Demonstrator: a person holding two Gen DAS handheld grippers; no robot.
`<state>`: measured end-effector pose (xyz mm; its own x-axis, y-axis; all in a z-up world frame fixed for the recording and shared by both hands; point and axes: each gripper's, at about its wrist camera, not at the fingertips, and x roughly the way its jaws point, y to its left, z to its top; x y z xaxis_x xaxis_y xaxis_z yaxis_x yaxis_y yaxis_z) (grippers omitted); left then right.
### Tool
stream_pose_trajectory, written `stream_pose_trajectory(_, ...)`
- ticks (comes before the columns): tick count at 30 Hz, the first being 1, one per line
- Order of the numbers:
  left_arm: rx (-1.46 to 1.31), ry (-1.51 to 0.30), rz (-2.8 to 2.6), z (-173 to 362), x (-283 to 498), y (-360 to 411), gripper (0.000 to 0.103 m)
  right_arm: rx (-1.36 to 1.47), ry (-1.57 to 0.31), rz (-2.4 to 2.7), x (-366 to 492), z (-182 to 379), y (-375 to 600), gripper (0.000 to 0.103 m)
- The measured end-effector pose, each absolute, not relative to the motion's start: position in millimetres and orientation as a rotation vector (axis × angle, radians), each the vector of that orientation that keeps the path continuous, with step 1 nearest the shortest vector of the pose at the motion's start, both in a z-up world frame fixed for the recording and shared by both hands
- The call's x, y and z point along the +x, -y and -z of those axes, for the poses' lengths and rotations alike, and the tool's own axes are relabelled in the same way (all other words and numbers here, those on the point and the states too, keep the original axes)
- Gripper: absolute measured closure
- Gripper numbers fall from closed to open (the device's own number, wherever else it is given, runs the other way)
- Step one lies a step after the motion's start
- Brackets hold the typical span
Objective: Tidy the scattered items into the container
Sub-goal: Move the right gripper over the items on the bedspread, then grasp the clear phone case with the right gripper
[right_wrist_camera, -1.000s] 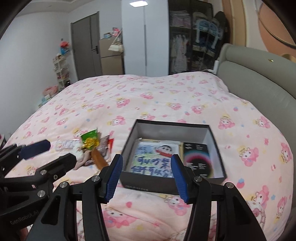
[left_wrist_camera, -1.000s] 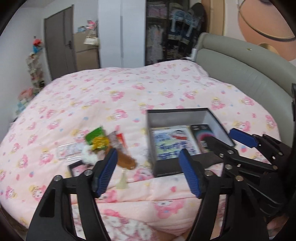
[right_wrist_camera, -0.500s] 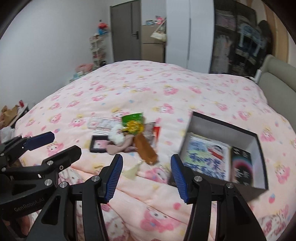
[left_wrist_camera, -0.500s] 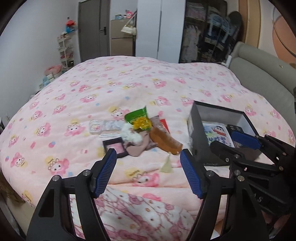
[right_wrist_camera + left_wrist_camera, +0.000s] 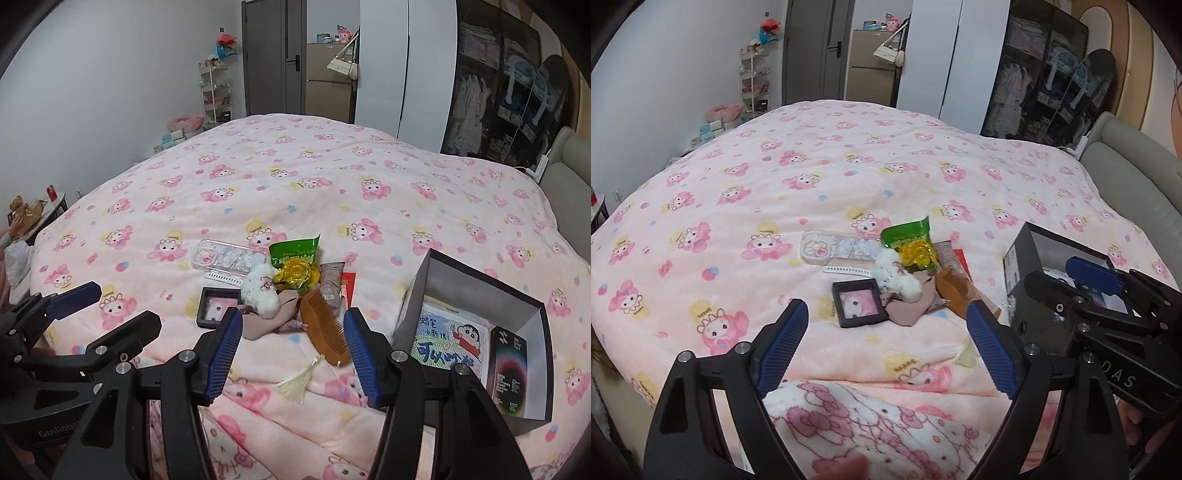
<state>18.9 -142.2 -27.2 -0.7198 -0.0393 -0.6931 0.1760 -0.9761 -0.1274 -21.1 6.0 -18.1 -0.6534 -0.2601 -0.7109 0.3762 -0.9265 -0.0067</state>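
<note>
Bedroom setting: pink cartoon-print quilt [image 5: 332,177] covers the bed, grey door [image 5: 273,55] and white wardrobe behind. Both my grippers hover above the near edge of the bed. My left gripper [image 5: 886,350] has its jaws spread wide, nothing between the blue pads. My right gripper [image 5: 291,350] is likewise wide apart and holds nothing.

Scattered items lie in one cluster mid-quilt: clear case [image 5: 229,256], green snack packet [image 5: 293,254], white plush [image 5: 262,291] resting on pink cloth [image 5: 258,326], black framed picture [image 5: 214,306], brown comb [image 5: 327,325] with cream tassel [image 5: 299,380] trailing toward me, and a grey tube [image 5: 330,284] beside the comb.

Container: open black box [image 5: 476,280], right of the cluster and apart from it, already holding a cartoon-print card [image 5: 450,339] and a dark packet [image 5: 511,365].
</note>
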Motion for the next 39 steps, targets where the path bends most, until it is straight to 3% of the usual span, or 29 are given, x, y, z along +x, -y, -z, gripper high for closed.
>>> stream_pose_trajectory(16, 1.123, -0.267, 2.681, 39, 0, 183, 0.012, 1.084, -0.266, 2.499, -53, 34, 41, 0.05)
stream_pose_trajectory(23, 1.151, -0.44, 2.566, 68, -46, 230, 0.009, 1.158, -0.233, 2.415, -108, 59, 73, 0.05)
stream_pose_trajectory(27, 1.258, -0.601, 2.47, 98, -89, 259, 0.022, 1.321, -0.164, 2.3, -161, 101, 88, 0.05)
stream_pose_trajectory(29, 1.266, -0.731, 2.415, 113, -112, 277, 0.023, 1.348, -0.132, 2.264, -183, 115, 95, 0.05)
stream_pose_trajectory(31, 1.288, -0.849, 2.368, 130, -135, 293, 0.028, 1.361, -0.214, 2.277, -205, 130, 109, 0.05)
stream_pose_trajectory(35, 1.313, -0.829, 2.294, 159, -172, 302, 0.031, 1.441, -0.223, 2.197, -237, 164, 128, 0.052)
stream_pose_trajectory(39, 1.382, -0.798, 2.242, 185, -176, 309, 0.045, 1.525, -0.198, 2.164, -257, 194, 131, 0.052)
